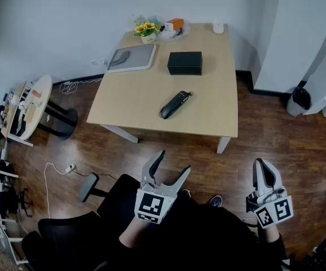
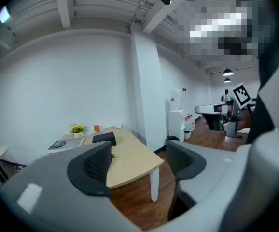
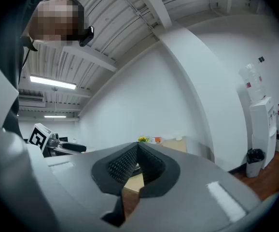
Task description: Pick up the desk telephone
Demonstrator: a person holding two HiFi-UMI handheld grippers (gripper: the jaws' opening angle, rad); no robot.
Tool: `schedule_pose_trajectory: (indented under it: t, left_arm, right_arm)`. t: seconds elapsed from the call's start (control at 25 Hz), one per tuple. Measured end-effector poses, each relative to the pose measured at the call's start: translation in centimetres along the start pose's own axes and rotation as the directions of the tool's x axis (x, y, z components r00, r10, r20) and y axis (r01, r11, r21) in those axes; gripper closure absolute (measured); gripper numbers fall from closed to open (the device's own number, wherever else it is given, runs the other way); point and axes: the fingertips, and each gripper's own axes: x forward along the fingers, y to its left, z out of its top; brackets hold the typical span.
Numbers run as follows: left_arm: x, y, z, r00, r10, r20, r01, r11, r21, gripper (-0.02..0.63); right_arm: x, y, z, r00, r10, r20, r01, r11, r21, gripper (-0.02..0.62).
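Left gripper (image 1: 174, 161): jaws apart, empty. Right gripper (image 1: 263, 167): jaws together, empty. Desk telephone (image 1: 175, 104), flat on table (image 1: 214, 95): plain in head view. Water dispenser (image 2: 177, 122): gripper views only.

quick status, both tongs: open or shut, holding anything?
Left tongs: open, nothing between them.
Right tongs: shut, holding nothing.

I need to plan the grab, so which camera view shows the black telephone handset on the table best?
The head view: the handset lies fully visible near the table's front edge. In the left gripper view a jaw pad covers nearly all of it; in the right gripper view the closed jaws block it.
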Motion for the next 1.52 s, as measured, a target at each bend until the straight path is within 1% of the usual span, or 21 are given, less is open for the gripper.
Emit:
schedule_pose_trajectory:
  t: [0.16,0.32,0.44,0.56,0.64,0.76,0.8,0.92,0.96,1.08,1.16,1.28,1.4,1.44,1.52]
  left_arm:
    - [1.9,1.5,-1.1,1.000,0.018,-0.024,-0.018,1.000,-0.003,0.262]
    - [5.0,5.4,-2.9,0.997,0.028,-0.077,-0.027,0.999,0.017,0.262]
    - [9.5,8.7,-5.1,0.991,-0.005,-0.137,0.013,0.998,0.054,0.270]
    - [15.4,12.8,-8.9,0.973,-0.043,-0.226,0.067,0.993,0.098,0.270]
    - [19.6,15.9,-11.7,0.954,-0.060,-0.294,0.093,0.990,0.102,0.270]
    - [25.0,19.5,-15.5,0.924,-0.063,-0.377,0.105,0.990,0.090,0.267]
    - [26.4,20.0,-16.6,0.912,-0.081,-0.401,0.126,0.988,0.087,0.267]
    - [29.8,20.2,-19.1,0.872,-0.173,-0.457,0.225,0.972,0.062,0.267]
    - [30.7,20.1,-19.7,0.861,-0.196,-0.470,0.247,0.968,0.050,0.267]
    - [32.4,20.0,-21.2,0.831,-0.232,-0.506,0.284,0.958,0.027,0.267]
    - [33.2,19.8,-22.2,0.804,-0.253,-0.538,0.311,0.950,0.017,0.267]
    - [34.0,19.4,-23.4,0.763,-0.276,-0.585,0.345,0.938,0.008,0.270]
    - [33.8,18.4,-24.0,0.725,-0.310,-0.614,0.375,0.927,-0.025,0.286]
    - [33.7,18.2,-24.2,0.715,-0.314,-0.624,0.383,0.923,-0.025,0.293]
    - [33.7,18.1,-24.9,0.700,-0.294,-0.651,0.390,0.921,0.003,0.295]
  right_arm:
    - [0.6,-2.0,-0.4,1.000,-0.015,-0.008,0.015,1.000,-0.002,0.595]
    - [2.6,-3.3,-0.4,0.999,-0.051,-0.011,0.051,0.999,-0.007,0.595]
    - [5.4,-4.7,-0.5,0.995,-0.101,-0.020,0.101,0.994,-0.030,0.595]
    - [9.3,-5.4,-0.4,0.986,-0.160,-0.038,0.158,0.986,-0.058,0.595]
    - [12.7,-5.2,0.3,0.981,-0.185,-0.051,0.180,0.980,-0.086,0.595]
    - [17.7,-4.6,2.2,0.975,-0.213,-0.062,0.203,0.969,-0.137,0.595]
    - [19.1,-4.5,2.6,0.972,-0.225,-0.062,0.214,0.965,-0.148,0.595]
    - [22.8,-4.1,3.0,0.964,-0.257,-0.069,0.244,0.957,-0.158,0.595]
    - [23.8,-4.0,3.0,0.962,-0.260,-0.078,0.246,0.956,-0.161,0.595]
    - [26.3,-3.6,2.7,0.962,-0.252,-0.104,0.232,0.957,-0.173,0.595]
    - [27.7,-3.8,2.7,0.965,-0.238,-0.110,0.217,0.960,-0.175,0.595]
    - [29.3,-4.8,3.0,0.973,-0.209,-0.098,0.191,0.968,-0.166,0.595]
    - [30.2,-5.9,3.8,0.979,-0.193,-0.072,0.180,0.971,-0.154,0.595]
    - [30.5,-6.2,3.9,0.980,-0.190,-0.065,0.178,0.973,-0.148,0.595]
    - [31.1,-6.7,4.0,0.982,-0.179,-0.057,0.170,0.977,-0.132,0.595]
